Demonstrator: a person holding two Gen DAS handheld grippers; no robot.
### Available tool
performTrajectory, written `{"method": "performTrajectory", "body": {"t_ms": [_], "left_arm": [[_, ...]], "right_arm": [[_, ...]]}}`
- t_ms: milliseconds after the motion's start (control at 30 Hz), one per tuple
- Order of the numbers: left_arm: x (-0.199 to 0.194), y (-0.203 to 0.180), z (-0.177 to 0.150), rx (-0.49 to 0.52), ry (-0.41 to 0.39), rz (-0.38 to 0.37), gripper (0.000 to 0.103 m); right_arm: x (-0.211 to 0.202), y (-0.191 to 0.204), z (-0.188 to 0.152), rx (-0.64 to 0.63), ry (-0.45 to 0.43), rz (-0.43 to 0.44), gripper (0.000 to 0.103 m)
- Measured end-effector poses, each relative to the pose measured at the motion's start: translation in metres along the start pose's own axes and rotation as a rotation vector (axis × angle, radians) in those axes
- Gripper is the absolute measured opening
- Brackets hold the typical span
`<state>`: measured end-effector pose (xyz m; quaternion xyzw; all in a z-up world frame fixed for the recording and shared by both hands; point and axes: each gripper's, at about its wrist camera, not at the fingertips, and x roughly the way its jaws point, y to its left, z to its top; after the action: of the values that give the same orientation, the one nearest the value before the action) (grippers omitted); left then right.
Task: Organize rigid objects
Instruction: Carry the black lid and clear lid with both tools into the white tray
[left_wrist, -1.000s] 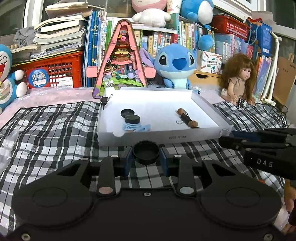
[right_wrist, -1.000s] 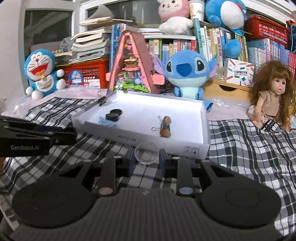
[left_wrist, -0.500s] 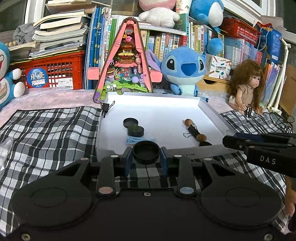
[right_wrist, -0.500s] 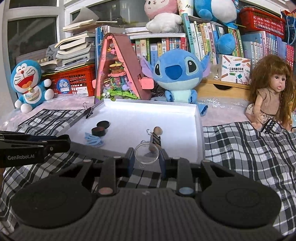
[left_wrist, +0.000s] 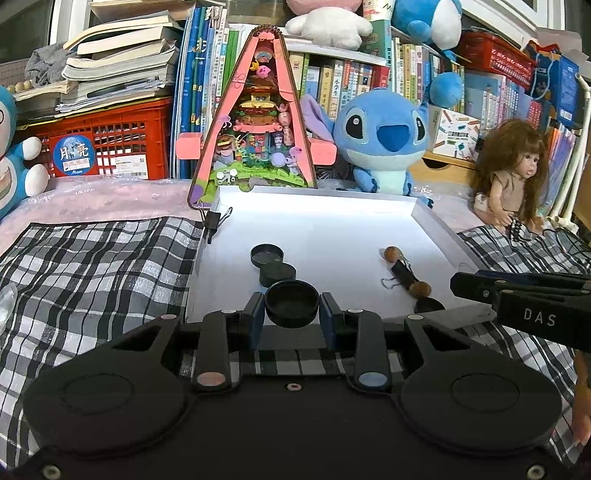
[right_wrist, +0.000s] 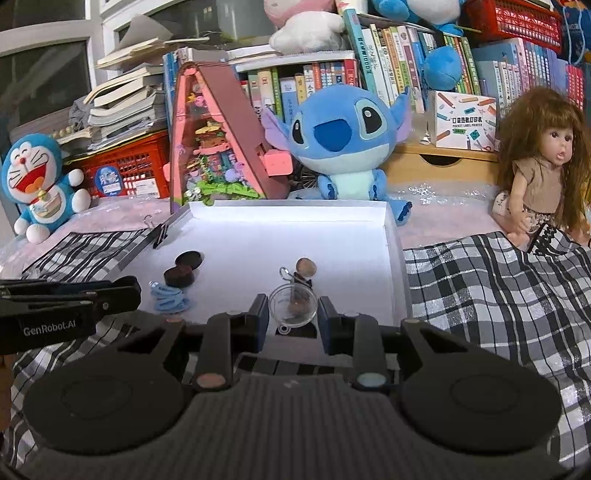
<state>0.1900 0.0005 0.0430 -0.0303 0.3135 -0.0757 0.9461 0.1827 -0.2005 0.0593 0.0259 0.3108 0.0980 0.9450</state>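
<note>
My left gripper (left_wrist: 291, 310) is shut on a round black cap (left_wrist: 291, 302), held over the near edge of the white tray (left_wrist: 332, 206). My right gripper (right_wrist: 293, 310) is shut on a small clear round dish (right_wrist: 293, 306), also above the tray's near edge (right_wrist: 221, 323). Inside the tray lie two black caps (left_wrist: 271, 262) touching each other, a blue hair tie (right_wrist: 168, 297) and a brown wooden-ended clip piece (left_wrist: 406, 273). From each wrist view the other gripper shows at the side: the right one (left_wrist: 517, 295) and the left one (right_wrist: 66, 299).
A checked cloth (left_wrist: 96, 266) covers the surface around the tray. A binder clip (left_wrist: 214, 221) grips the tray's far left corner. Behind stand a pink triangular toy house (left_wrist: 258, 122), a blue plush (left_wrist: 384, 140), a doll (left_wrist: 513, 173), a red crate (left_wrist: 110, 144) and shelves of books.
Both grippers moved forward toward the tray with their loads still held; the tray now looks larger and its near edge sits under the fingertips.
</note>
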Motion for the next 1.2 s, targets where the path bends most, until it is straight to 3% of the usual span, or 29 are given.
{"method": "performTrajectory", "body": {"t_ms": [300,633,900,1200], "left_arm": [[0.018,-0.005,0.009,0.009,0.009,0.020,0.030],[0.053,-0.003,0.044,-0.026,0.050,0.027,0.030],[0.094,0.004,0.068,-0.058,0.093,0.035,0.030],[0.127,0.010,0.070,-0.060,0.124,0.064,0.030]], "right_arm": [[0.014,-0.007,0.008,0.043,0.007,-0.011,0.033],[0.037,-0.014,0.036,0.095,0.029,-0.011,0.033],[0.074,-0.021,0.067,0.141,0.087,-0.014,0.033],[0.118,-0.016,0.063,0.171,0.155,-0.027,0.033]]}}
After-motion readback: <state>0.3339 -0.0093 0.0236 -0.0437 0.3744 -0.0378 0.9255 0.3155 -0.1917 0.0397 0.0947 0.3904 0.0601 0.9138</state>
